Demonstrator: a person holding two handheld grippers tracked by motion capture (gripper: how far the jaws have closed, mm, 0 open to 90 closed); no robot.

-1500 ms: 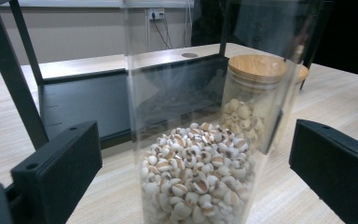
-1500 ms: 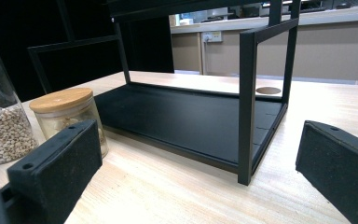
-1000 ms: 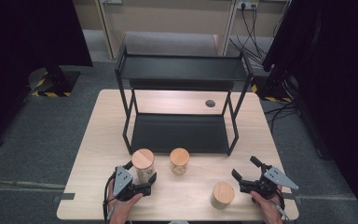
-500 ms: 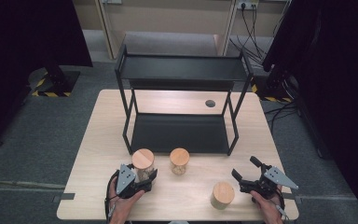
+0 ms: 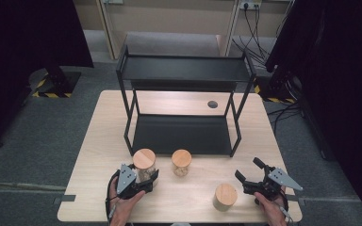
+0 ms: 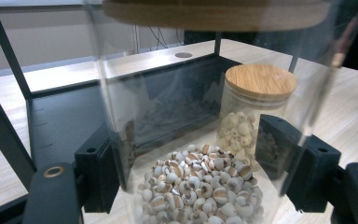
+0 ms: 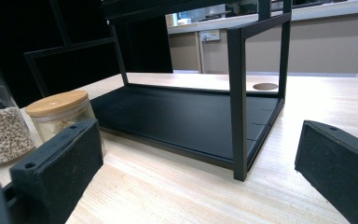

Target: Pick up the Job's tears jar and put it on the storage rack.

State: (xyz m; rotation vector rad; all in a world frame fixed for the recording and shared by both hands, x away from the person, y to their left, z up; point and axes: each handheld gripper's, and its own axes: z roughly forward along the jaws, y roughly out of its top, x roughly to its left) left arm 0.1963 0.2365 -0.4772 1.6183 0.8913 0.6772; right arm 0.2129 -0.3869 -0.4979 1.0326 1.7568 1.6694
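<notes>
Tall jar (image 5: 144, 165) clamped, apparently, by left hand-held gripper (image 5: 141, 181).

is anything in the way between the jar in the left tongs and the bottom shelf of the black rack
Nothing visible blocks it. The left tongs are shut on the tall jar, right at the front edge of the rack's lower shelf, which lies bare. The smaller jar stands off to its right, apart from that path.

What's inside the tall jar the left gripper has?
The tall jar in the left gripper holds pale, bean-like grains, filling its lower part; above them is empty. Its base is out of frame.
</notes>
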